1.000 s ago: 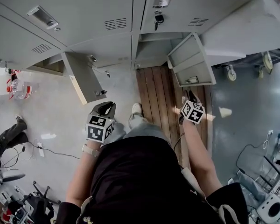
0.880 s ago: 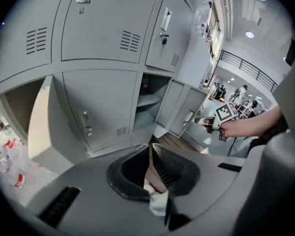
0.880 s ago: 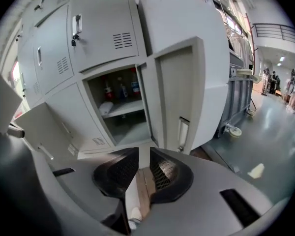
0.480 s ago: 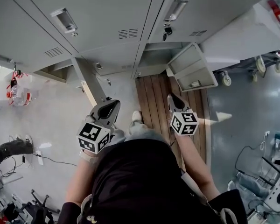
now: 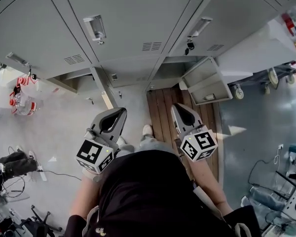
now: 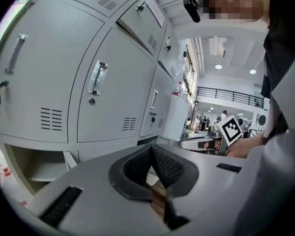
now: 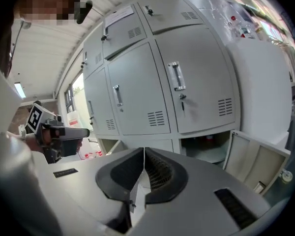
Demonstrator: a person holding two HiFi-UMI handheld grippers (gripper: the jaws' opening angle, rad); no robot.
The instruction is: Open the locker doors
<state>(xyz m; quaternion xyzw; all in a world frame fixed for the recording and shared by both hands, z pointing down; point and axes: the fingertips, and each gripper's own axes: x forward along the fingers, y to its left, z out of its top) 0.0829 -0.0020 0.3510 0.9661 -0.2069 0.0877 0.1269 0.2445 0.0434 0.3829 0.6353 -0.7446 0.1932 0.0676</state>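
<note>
The left gripper (image 5: 120,112) and right gripper (image 5: 175,107) have pulled back from the open bottom doors (image 5: 204,85) at eleven and one o'clock. Both sets of jaws are pressed together and empty. Spread them before hooking a closed door's handle (image 5: 94,27).

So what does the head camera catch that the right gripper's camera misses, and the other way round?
Only the head view: the wooden floor strip, the person's shoe and the marker cube on the right gripper. Only the right gripper view: the ceiling, and that gripper's jaws pressed together with nothing between them. Both: the left gripper and the open lower locker door.
</note>
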